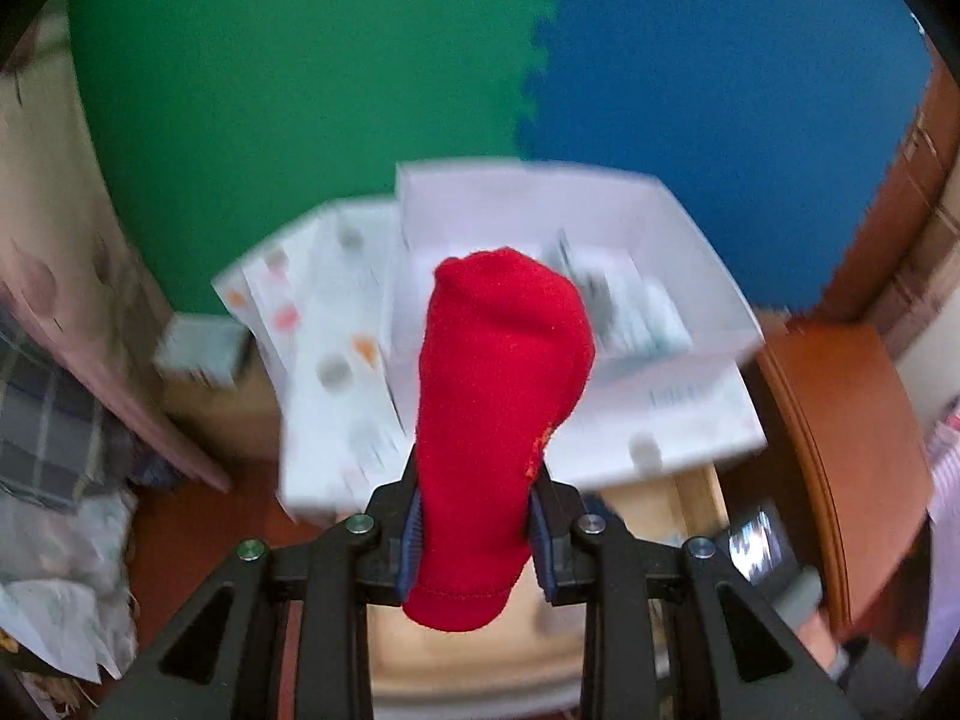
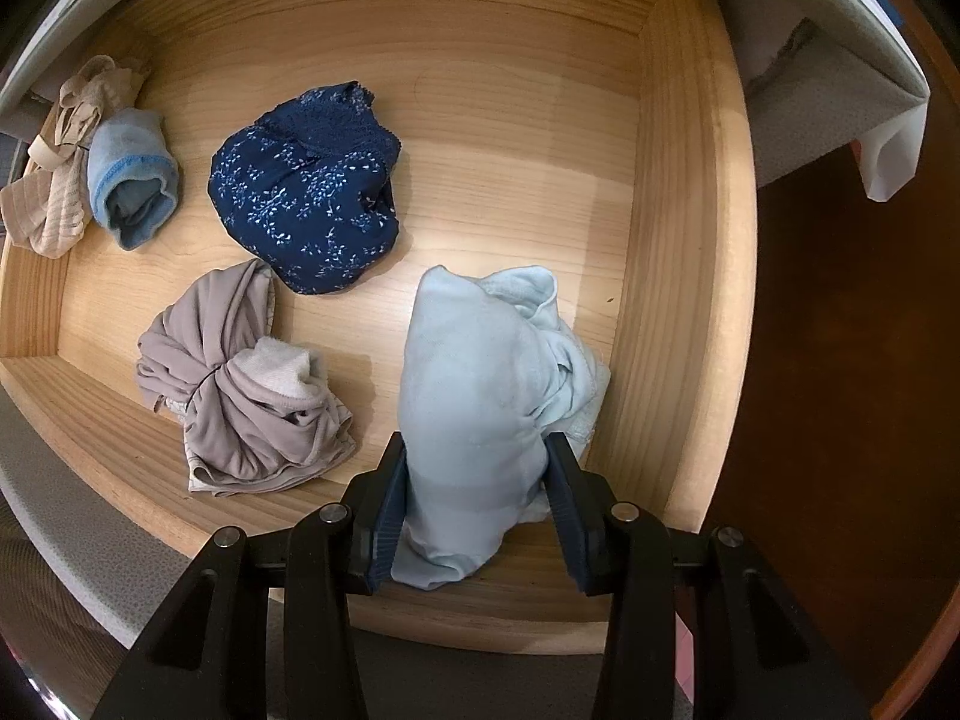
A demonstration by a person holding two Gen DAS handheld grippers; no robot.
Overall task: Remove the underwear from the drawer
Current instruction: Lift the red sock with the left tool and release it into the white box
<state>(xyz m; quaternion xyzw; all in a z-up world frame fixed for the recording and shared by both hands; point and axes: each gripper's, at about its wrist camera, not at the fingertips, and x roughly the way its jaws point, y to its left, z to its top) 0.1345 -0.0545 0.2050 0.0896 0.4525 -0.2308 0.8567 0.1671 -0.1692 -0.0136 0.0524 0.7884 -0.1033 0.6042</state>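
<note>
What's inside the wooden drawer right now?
In the drawer: a navy floral pair, a taupe bundle, a blue roll, a beige piece, and a pale blue piece gripped by the right hand-held gripper. Anything beneath them is hidden.

Red underwear (image 1: pixel 498 420); navy floral underwear (image 2: pixel 306 204); pale-blue underwear (image 2: pixel 474 396).

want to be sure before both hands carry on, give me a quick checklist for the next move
1. Left gripper clamps the red garment: ok.
2. Red garment clear of the drawer: ok, it hangs in the air above a white box.
3. Right gripper pads pinch the pale blue garment: ok.
4. Pale blue garment lifted out of the wooden drawer: not ok, it is down inside.
5. Pale blue garment free of the grey-beige bundle: ok, a gap shows.
6. Where to put the items down: cannot tell.
</note>
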